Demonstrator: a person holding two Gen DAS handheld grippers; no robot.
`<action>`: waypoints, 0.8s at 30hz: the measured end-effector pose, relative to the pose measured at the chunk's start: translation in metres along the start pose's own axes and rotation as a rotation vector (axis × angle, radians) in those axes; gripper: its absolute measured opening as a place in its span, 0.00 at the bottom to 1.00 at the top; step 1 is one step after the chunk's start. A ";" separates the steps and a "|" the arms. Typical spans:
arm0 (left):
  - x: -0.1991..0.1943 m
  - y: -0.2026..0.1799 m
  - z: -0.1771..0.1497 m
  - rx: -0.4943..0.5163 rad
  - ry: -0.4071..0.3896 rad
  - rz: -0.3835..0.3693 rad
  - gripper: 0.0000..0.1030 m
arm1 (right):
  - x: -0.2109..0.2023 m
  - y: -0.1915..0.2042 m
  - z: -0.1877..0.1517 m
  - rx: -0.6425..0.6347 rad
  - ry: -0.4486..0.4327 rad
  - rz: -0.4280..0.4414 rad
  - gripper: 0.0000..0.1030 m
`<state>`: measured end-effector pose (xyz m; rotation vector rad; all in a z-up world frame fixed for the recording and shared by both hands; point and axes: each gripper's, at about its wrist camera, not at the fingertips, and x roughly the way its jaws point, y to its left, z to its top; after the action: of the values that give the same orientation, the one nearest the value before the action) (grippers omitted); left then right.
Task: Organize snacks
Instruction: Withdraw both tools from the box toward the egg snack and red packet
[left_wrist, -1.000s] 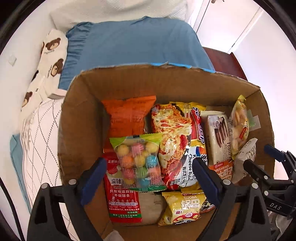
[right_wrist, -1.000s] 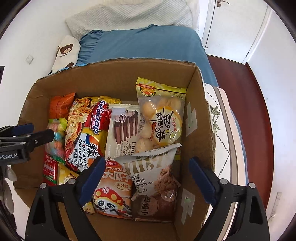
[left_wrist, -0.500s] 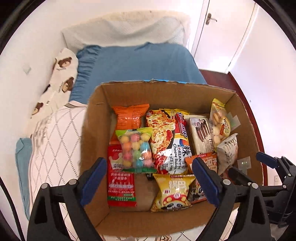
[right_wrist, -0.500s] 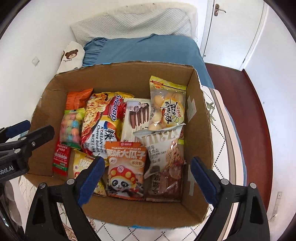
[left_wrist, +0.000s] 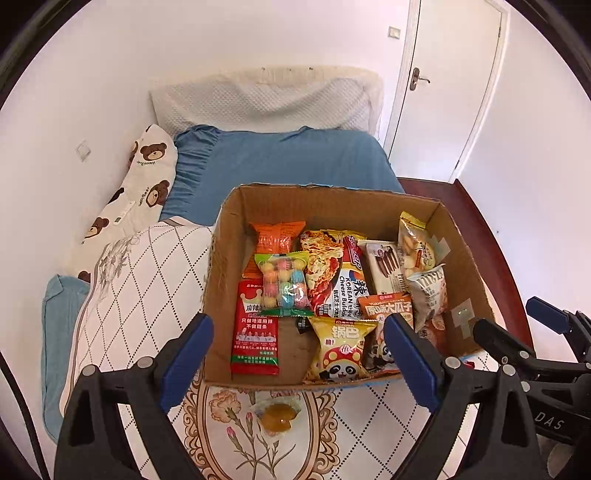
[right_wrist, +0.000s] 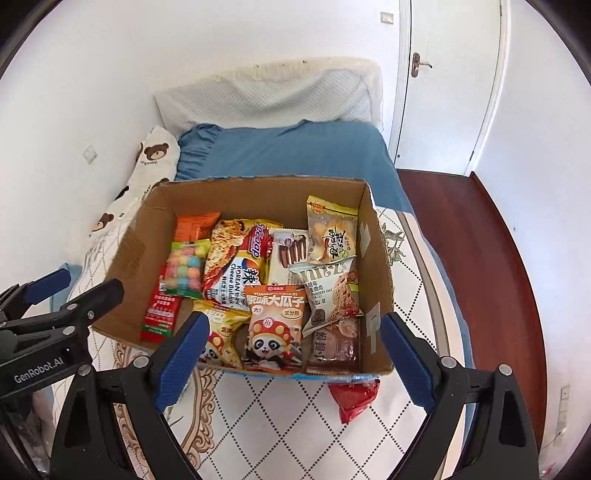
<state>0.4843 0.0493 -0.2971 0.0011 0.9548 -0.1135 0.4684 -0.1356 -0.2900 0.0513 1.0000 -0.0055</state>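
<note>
Item: red snack packet, lower centre-right of the right view, lying on the bed just outside the cardboard box; light, soft, crinkly, likely slippery, so you pinch a sealed edge; left tongs and right tongs both released, empty.

brown box, blue sheet — bear-print pillow

At lower left of the right wrist view, the left gripper's body reads "GenRobot.AI"; at lower right of the left wrist view, the right gripper's body reads "DAS". In the box, the noodle packet reads "KOREAN", "Cheese Buldak" and "Sedaap". The oat cookie bag reads "BERRY OAT".
</note>
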 end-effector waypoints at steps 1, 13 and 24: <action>-0.005 0.000 -0.002 -0.008 -0.007 -0.004 0.92 | -0.006 0.000 -0.002 -0.001 -0.015 -0.004 0.93; -0.074 -0.005 -0.032 -0.001 -0.114 -0.021 0.92 | -0.085 -0.001 -0.031 0.019 -0.146 -0.001 0.93; -0.090 -0.012 -0.053 -0.002 -0.115 -0.007 0.92 | -0.105 -0.009 -0.057 0.067 -0.136 0.073 0.93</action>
<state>0.3888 0.0487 -0.2540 -0.0107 0.8398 -0.1178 0.3636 -0.1444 -0.2332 0.1468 0.8618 0.0247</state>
